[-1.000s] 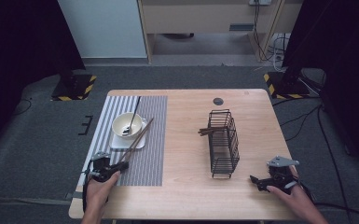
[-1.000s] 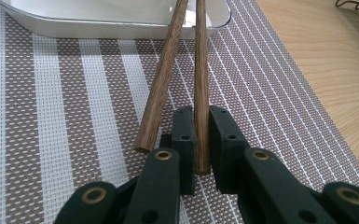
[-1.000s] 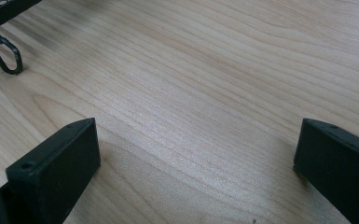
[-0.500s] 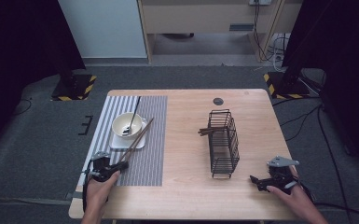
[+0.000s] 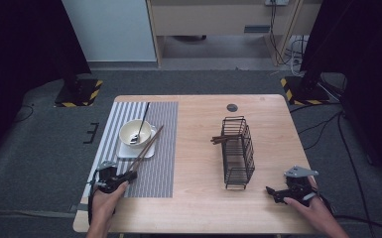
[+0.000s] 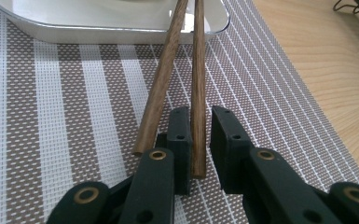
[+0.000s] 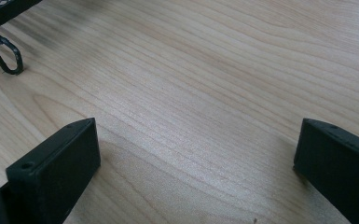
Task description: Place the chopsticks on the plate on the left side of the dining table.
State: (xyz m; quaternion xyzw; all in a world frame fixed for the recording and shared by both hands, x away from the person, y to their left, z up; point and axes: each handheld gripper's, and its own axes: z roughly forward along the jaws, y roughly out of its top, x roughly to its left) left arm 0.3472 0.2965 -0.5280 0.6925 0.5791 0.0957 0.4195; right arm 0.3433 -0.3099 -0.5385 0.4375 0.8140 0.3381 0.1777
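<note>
Left gripper view showed left gripper (image 6: pixel 199 115) jaws just easing apart, one chopstick (image 6: pixel 198 56) loose between them on the near-left placemat (image 6: pixel 74 116) (second chopstick (image 6: pixel 161 84) lay outside), so gather both before clamping.
</note>
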